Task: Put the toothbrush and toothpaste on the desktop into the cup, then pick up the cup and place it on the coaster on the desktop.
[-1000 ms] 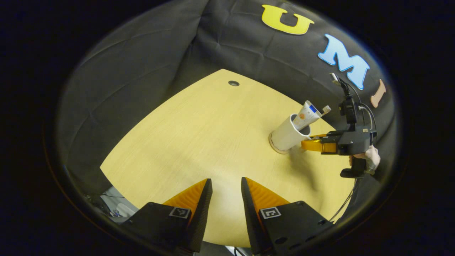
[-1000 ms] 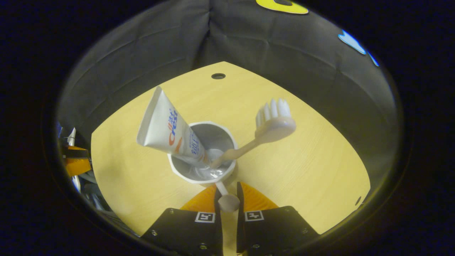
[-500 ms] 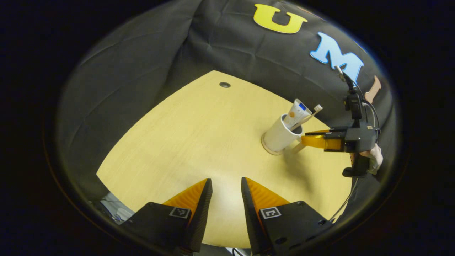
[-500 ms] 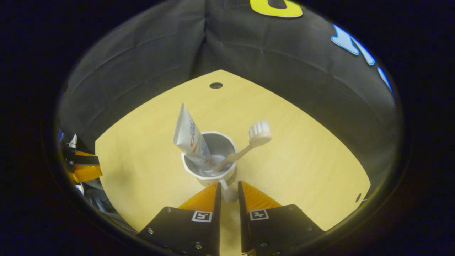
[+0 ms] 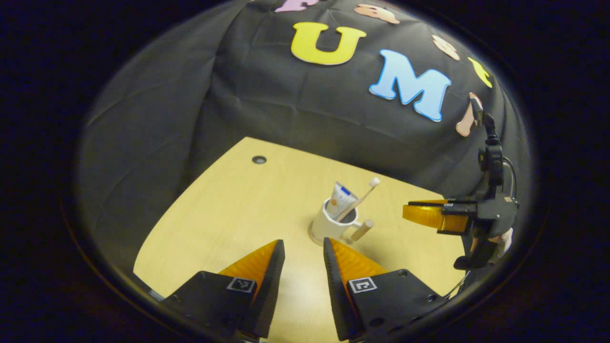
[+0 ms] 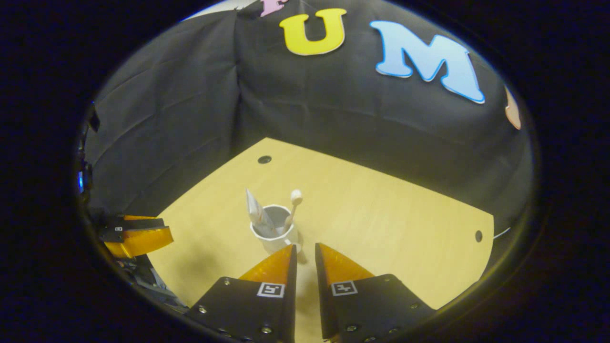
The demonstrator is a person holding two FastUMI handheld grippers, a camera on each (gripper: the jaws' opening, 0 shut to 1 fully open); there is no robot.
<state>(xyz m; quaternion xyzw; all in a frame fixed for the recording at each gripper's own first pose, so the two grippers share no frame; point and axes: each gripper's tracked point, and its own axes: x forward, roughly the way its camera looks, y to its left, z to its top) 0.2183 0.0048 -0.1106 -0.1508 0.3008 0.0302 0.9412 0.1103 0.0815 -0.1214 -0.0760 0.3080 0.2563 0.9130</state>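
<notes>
Cup loaded and parked; both grippers free of it

The right gripper (image 6: pixel 303 252) has its fingers narrowly parted, empty, just short of the cup (image 6: pixel 275 233); the left gripper (image 5: pixel 303 247) is slightly wider, also empty. Toothpaste (image 5: pixel 338 201) and toothbrush (image 5: pixel 360 197) lean inside the cup, seemingly on the coaster (image 5: pixel 314 239). A careless brush against the handle (image 5: pixel 362 230) could tip it across the tabletop (image 6: pixel 381 224).

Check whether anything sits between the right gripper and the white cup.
Nothing visible does: only bare wooden desktop lies between the right gripper and the white cup, whose handle points toward it.
</notes>
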